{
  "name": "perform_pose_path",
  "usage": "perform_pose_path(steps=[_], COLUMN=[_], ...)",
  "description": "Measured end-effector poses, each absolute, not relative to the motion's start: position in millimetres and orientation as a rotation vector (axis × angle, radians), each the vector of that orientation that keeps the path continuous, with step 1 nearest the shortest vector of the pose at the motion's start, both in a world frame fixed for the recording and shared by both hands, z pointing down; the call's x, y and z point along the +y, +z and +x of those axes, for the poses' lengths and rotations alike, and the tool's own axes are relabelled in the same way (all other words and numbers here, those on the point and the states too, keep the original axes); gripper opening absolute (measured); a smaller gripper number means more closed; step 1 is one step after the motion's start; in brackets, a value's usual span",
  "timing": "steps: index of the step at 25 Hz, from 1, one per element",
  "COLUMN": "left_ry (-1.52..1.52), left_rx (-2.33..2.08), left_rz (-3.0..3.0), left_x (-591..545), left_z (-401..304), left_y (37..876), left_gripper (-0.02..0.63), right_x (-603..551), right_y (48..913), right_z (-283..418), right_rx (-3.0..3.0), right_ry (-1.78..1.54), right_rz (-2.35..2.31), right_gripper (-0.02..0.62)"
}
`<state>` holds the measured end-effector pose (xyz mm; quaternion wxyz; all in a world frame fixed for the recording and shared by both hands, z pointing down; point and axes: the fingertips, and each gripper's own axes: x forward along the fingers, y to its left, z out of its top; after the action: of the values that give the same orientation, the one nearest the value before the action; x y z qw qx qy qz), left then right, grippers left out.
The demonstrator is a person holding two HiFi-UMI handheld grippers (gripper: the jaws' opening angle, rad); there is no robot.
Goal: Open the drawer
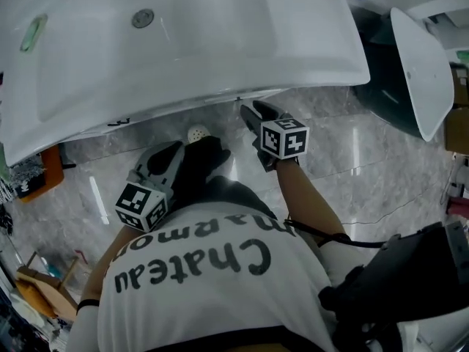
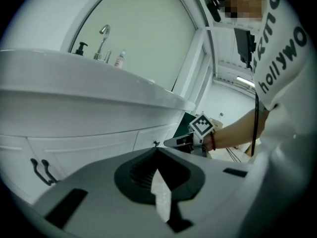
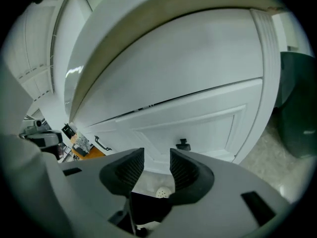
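Right gripper (image 3: 157, 154) pointing at white drawer (image 3: 198, 125) under basin (image 1: 205, 50), jaws standing apart, gripping nothing, black knob (image 3: 183, 144) just beyond; left gripper (image 2: 157, 153) showing jaws together, empty

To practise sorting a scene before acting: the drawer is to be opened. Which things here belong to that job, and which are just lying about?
For the job:
- drawer
- its knob
- right hand-held gripper, jaws apart, short of the knob

Lying about:
- basin
- tap
- bottle
- floor drain
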<state>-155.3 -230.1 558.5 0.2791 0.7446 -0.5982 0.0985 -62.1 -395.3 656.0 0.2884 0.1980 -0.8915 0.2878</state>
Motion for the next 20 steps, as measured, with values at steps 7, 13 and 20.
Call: perform_pose_path(steps=[7, 13, 20], left_ry=[0.269, 0.257, 0.248], left_rx=[-1.718, -1.745, -1.759], left_rz=[1.921, 1.865, 1.837], left_x=[-218.8, -213.2, -215.4], left_z=[-179.0, -191.5, -198.5], left_y=[568.5, 569.8, 576.4], left_gripper=[0.008, 0.008, 0.008], right_x=[-428.0, -440.3, -447.6], right_y=[694.8, 711.6, 719.4], right_z=[-69.9, -70.1, -80.8], right_rx=[-2.291, -2.213, -2.233], right_ry=[0.658, 0.661, 0.677], right_rz=[0.613, 0.68, 0.682], right_gripper=[0.181, 0.196, 0.195])
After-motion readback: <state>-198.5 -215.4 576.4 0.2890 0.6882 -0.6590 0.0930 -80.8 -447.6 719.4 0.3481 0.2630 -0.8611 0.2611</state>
